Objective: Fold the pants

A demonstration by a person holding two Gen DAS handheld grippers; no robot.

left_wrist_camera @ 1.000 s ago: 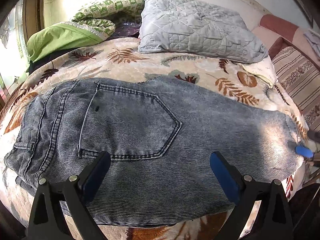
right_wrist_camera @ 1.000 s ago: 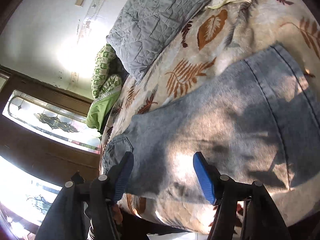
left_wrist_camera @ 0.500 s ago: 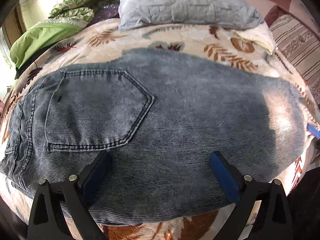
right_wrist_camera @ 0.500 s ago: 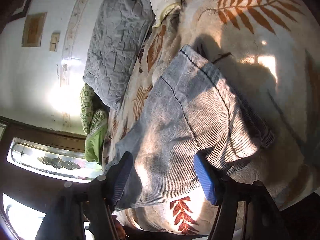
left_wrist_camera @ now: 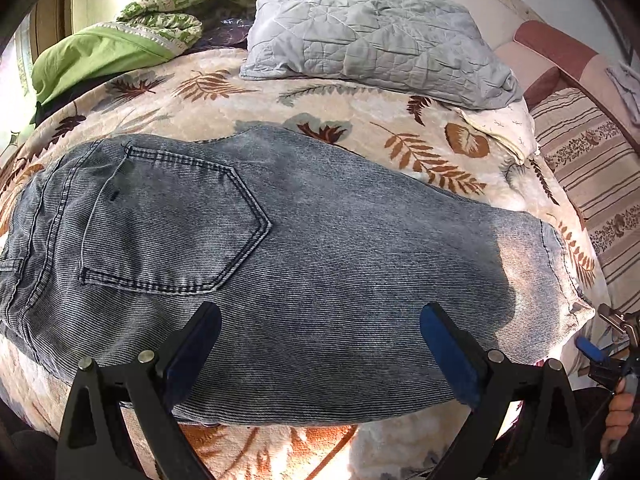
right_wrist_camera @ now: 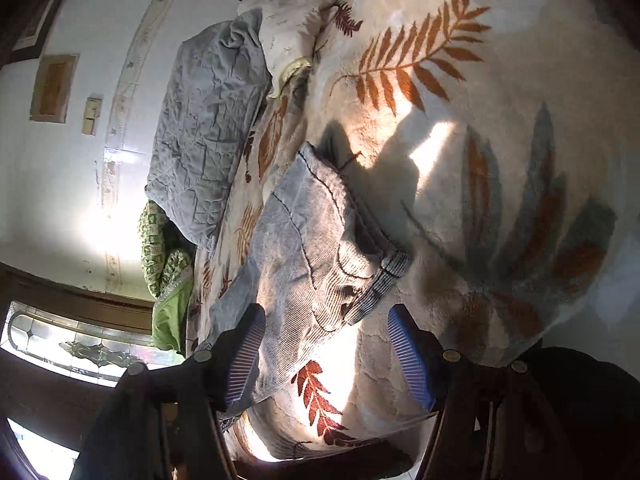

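Note:
Grey-blue denim pants (left_wrist_camera: 304, 264) lie folded flat on the leaf-patterned bedspread (left_wrist_camera: 360, 128), back pocket (left_wrist_camera: 176, 224) up at the left, folded end at the right. My left gripper (left_wrist_camera: 320, 352) is open and empty, just above the pants' near edge. In the right wrist view the pants (right_wrist_camera: 312, 248) show end-on, hems bunched at the near corner. My right gripper (right_wrist_camera: 328, 356) is open and empty, near that corner; its blue pad also shows at the far right of the left wrist view (left_wrist_camera: 588, 348).
A grey quilted pillow (left_wrist_camera: 372, 32) and a green pillow (left_wrist_camera: 96, 56) lie at the bed's head by the wall. A striped cushion (left_wrist_camera: 592, 184) lies at the right. A stained-glass window (right_wrist_camera: 80, 344) is beyond the bed's left side.
My left gripper has pulled back and up from the pants, so more of the bed shows. My right gripper has drawn back past the pants' end, staying open.

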